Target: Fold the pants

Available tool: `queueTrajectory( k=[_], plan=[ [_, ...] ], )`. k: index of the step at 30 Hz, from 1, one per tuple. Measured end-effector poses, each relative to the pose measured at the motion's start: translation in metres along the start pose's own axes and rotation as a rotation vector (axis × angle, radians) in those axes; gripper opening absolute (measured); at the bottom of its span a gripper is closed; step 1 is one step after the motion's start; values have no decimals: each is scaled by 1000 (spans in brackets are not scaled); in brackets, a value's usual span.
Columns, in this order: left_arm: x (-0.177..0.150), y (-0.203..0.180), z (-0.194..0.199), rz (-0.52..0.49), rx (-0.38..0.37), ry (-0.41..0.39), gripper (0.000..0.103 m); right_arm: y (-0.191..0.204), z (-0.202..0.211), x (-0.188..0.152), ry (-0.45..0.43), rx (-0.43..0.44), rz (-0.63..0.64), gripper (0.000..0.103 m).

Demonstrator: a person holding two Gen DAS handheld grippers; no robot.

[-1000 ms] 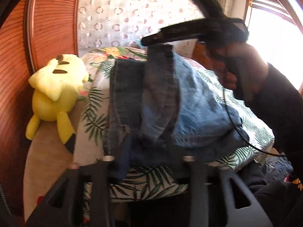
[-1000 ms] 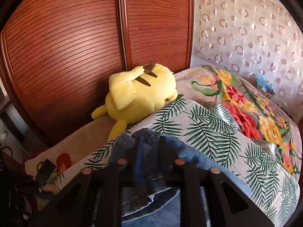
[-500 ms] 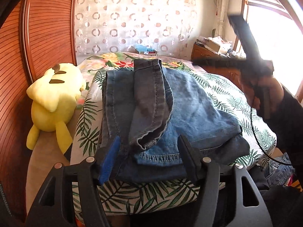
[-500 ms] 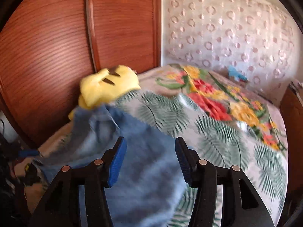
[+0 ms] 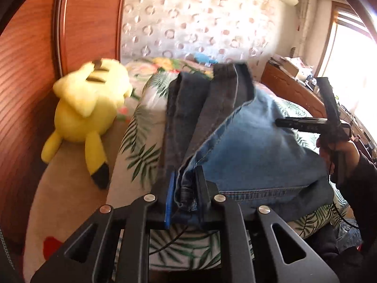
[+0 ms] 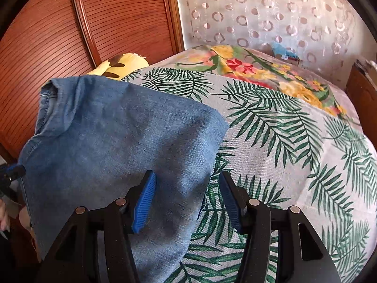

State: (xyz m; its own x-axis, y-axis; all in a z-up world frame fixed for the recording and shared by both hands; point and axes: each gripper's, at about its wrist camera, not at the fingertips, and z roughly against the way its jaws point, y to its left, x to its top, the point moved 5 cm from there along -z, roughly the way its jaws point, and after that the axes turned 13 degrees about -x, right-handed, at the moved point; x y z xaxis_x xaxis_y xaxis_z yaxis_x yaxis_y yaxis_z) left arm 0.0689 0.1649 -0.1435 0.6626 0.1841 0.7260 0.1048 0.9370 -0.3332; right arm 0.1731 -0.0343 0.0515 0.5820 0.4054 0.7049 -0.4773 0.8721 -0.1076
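Blue denim pants (image 5: 247, 146) lie folded on the leaf-print bedspread (image 6: 282, 141), with a darker leg laid over the lighter part. My left gripper (image 5: 185, 188) is closing on the near hem, and its pads pinch the bunched denim. Seen from the left wrist, my right gripper (image 5: 279, 122) hovers at the pants' far right side, held by a hand (image 5: 339, 151). In its own view the right gripper (image 6: 187, 200) has its jaws opening just above the pants' (image 6: 117, 141) right fold. The fabric lies below the blue pads, and nothing is pinched.
A yellow plush toy (image 5: 87, 108) sits left of the pants against a ribbed wooden wardrobe (image 6: 70, 35). A floral blanket (image 6: 247, 68) covers the head of the bed. A cluttered wooden cabinet (image 5: 289, 89) stands at the right by the bright window.
The right gripper let go of the raised pant leg, which dropped onto the pile, then sank to the pants' right side with wider jaws. The left gripper went from open to pinching the near hem.
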Motion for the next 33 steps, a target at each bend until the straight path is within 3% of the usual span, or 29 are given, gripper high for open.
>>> queueTrajectory(
  k=[9,10,12,14,17,24,26,29,31,33],
  plan=[
    [-2,-6,1,-22,42,15,25,2,-32,-1,12,72,-42,61],
    [-2,-5,2,-24,42,15,27,4,-34,-2,12,77,-33,55],
    [0,-6,5,-32,60,10,35,4,-32,-1,-11,77,-22,14],
    [4,-8,7,-38,60,6,37,-1,-25,3,-23,112,-40,7],
    [12,-15,12,-63,68,-17,46,-15,4,15,-112,78,-59,6],
    [34,-41,14,-127,37,-52,48,-77,70,31,-213,-57,-105,6],
    [39,-51,10,-144,24,-52,48,-98,69,25,-196,-119,-111,6],
    [48,-73,-5,-179,-18,-40,49,-127,40,3,-104,-161,-137,7],
    [53,-91,-18,-209,-52,-26,49,-145,21,-12,-53,-220,-146,16],
    [59,-111,-33,-244,-92,-9,49,-160,10,-23,-20,-229,-179,32]
  ],
)
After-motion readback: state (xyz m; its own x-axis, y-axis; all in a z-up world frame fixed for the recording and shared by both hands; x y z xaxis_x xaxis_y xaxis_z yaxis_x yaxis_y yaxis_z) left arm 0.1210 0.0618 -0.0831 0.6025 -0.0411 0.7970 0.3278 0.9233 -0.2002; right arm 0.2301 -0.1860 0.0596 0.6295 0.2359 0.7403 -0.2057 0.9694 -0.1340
